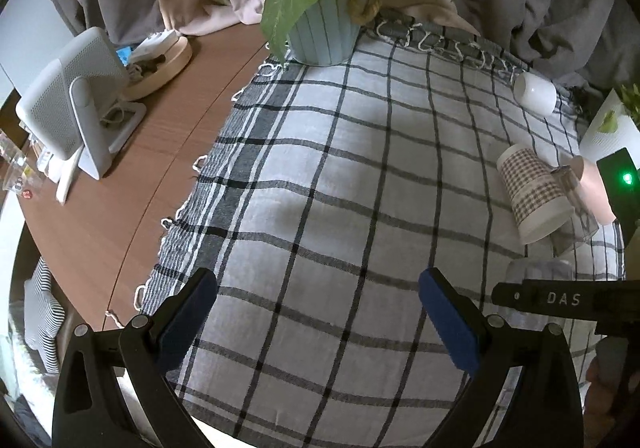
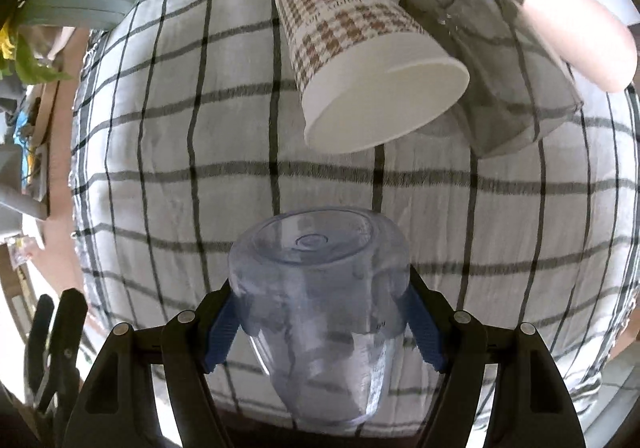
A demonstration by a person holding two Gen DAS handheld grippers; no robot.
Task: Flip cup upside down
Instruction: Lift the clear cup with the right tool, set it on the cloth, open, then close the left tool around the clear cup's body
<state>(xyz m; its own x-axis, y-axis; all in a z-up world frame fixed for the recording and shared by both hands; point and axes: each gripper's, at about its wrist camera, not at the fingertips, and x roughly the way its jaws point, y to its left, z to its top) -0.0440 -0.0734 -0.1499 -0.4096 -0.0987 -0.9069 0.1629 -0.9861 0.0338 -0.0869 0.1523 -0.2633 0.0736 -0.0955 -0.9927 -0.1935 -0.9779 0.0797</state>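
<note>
The right gripper (image 2: 320,324) is clamping its blue pads (image 2: 222,332) on a clear bluish plastic cup (image 2: 320,288), base pointing away from the camera. At twelve to one o'clock beyond it, a houndstooth paper cup (image 2: 360,52), its printed text too blurred to read, a smoky glass (image 2: 492,60) and a pink cup (image 2: 576,24) are lying on the checked cloth (image 2: 160,152). The left gripper (image 1: 318,312) is hovering wide open, empty; "DAS" is showing on the right tool at three o'clock.
</note>
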